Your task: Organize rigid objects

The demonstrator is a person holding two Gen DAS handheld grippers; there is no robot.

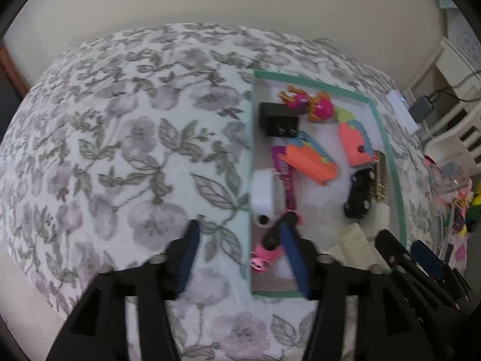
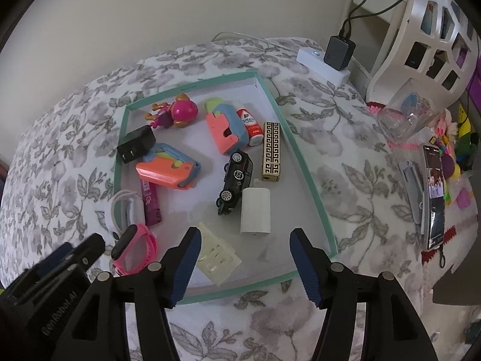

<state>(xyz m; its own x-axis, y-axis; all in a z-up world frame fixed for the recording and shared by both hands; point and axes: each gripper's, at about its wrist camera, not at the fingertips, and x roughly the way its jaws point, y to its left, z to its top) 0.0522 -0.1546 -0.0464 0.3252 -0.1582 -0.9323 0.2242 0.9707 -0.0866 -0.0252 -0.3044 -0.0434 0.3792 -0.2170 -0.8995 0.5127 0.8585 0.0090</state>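
A shallow tray with a green rim (image 2: 312,189) lies on the floral bedspread and holds several small objects: a black toy car (image 2: 236,179), a white charger block (image 2: 255,210), a gold patterned box (image 2: 271,152), orange toy pieces (image 2: 168,171), a black plug (image 2: 135,144), a pink figure (image 2: 180,111) and a cream plastic piece (image 2: 218,258). A pink watch (image 2: 135,251) lies on the tray's left rim. My right gripper (image 2: 243,237) is open and empty over the tray's near end. My left gripper (image 1: 240,225) is open and empty at the tray's left edge (image 1: 251,180), near the watch (image 1: 264,252).
A white power strip with a black adapter (image 2: 338,52) sits at the bed's far right. A phone (image 2: 434,195), a clear container (image 2: 405,117) and colourful toys (image 2: 460,138) lie to the right. White furniture (image 2: 421,30) stands beyond. Floral bedspread (image 1: 120,135) stretches left.
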